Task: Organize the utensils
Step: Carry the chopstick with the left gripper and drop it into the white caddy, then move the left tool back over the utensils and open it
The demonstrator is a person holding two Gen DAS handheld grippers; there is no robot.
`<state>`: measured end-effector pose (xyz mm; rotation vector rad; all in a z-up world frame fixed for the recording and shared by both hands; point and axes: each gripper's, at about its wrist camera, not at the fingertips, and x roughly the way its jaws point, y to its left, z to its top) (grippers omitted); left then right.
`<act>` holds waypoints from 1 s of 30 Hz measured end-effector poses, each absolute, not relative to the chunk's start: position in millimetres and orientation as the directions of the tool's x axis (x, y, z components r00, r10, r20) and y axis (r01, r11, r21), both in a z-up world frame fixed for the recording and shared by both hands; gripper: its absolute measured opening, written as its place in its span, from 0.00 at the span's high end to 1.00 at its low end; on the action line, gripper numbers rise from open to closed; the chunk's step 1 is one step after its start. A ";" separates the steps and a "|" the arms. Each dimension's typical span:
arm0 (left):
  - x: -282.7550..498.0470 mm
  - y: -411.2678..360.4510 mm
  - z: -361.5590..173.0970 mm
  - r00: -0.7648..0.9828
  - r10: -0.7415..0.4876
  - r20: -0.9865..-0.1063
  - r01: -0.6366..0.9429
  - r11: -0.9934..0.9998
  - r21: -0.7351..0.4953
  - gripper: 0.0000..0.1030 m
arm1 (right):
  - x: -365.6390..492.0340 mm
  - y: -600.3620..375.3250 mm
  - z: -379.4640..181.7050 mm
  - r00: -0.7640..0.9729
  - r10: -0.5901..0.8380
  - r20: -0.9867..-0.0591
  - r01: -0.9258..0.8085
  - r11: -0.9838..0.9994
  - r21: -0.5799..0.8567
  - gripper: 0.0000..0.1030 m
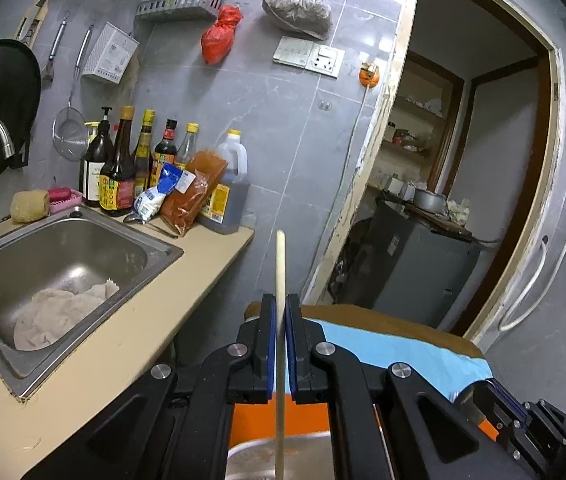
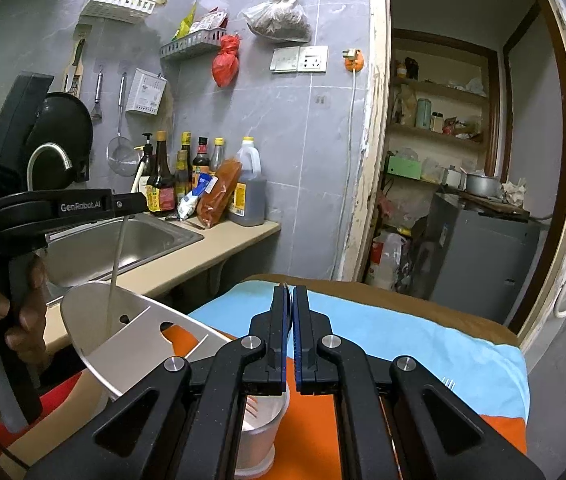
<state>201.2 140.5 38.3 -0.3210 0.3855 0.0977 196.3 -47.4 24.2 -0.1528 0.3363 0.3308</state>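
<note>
Left wrist: chopstick (image 1: 279,264) clamped upright between left gripper (image 1: 280,308) fingers.

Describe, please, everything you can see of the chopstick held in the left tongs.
The chopstick is a slim, pale stick, wooden by its look, standing nearly upright. The left tongs are shut on it partway along its length. Its blunt top rises above the fingers; its lower end reaches down into the metal utensil holder.

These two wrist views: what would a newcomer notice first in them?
First comes the left gripper, shut on a pale chopstick that stands upright beside the steel sink. In the right wrist view the chopstick's lower end dips into a shiny metal utensil holder, left of the right gripper.
</note>
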 end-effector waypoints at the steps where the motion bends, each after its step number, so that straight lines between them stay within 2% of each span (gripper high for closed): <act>1: 200.1 140.3 37.9 0.919 0.024 -0.394 -0.148 0.946 -0.288 0.90 | 195.5 -48.3 23.4 0.886 0.298 -0.356 -0.348 0.934 -0.085 0.96; 2: 198.1 140.2 37.7 0.913 0.008 -0.409 -0.138 0.947 -0.289 0.87 | 194.6 -49.6 23.4 0.881 0.304 -0.362 -0.353 0.932 -0.078 0.94; 3: 196.1 139.9 37.3 0.907 -0.007 -0.421 -0.129 0.947 -0.293 0.76 | 195.5 -50.3 24.7 0.878 0.309 -0.366 -0.357 0.931 -0.071 0.87; 4: 193.7 139.4 36.6 0.902 -0.017 -0.432 -0.124 0.946 -0.298 0.56 | 193.8 -52.5 23.9 0.873 0.316 -0.372 -0.362 0.931 -0.057 0.81; 5: 190.4 139.1 35.8 0.899 -0.020 -0.438 -0.128 0.944 -0.305 0.44 | 193.4 -54.7 24.3 0.869 0.325 -0.374 -0.366 0.930 -0.042 0.65; 6: 186.5 139.0 35.3 0.902 -0.014 -0.431 -0.134 0.941 -0.311 0.30 | 192.0 -58.1 24.4 0.864 0.336 -0.375 -0.369 0.929 -0.019 0.60; 8: 176.8 136.7 36.8 0.916 -0.006 -0.402 -0.131 0.942 -0.311 0.29 | 188.6 -65.5 25.4 0.861 0.344 -0.376 -0.367 0.930 0.010 0.60; 11: 174.5 126.1 38.9 0.907 -0.013 -0.420 -0.116 0.953 -0.279 0.29 | 183.8 -77.9 27.6 0.865 0.337 -0.371 -0.349 0.936 0.037 0.60; 13: 171.9 119.6 41.6 0.909 -0.014 -0.418 -0.108 0.958 -0.267 0.19 | 182.2 -89.9 30.3 0.871 0.322 -0.371 -0.320 0.945 0.071 0.54; 15: 167.2 108.9 46.2 0.915 -0.008 -0.403 -0.101 0.964 -0.247 0.13 | 179.8 -105.3 34.2 0.885 0.299 -0.358 -0.280 0.954 0.103 0.39; 19: 156.6 76.8 59.1 0.937 0.020 -0.349 -0.085 0.981 -0.174 0.00 | 168.6 -147.7 46.9 0.923 0.236 -0.304 -0.197 0.968 0.155 0.21; 21: 152.6 59.7 64.7 0.947 0.016 -0.322 -0.067 0.986 -0.151 0.00 | 162.3 -166.6 52.3 0.938 0.203 -0.280 -0.162 0.973 0.163 0.11; 24: 148.2 34.7 71.0 0.954 -0.011 -0.298 -0.032 0.990 -0.140 0.00 | 152.6 -192.8 61.4 0.960 0.146 -0.240 -0.113 0.983 0.147 0.03; 30: 143.4 -11.4 71.1 0.959 -0.062 -0.277 0.024 0.990 -0.140 0.00 | 141.6 -238.8 69.0 0.973 0.074 -0.217 -0.055 0.994 0.094 0.02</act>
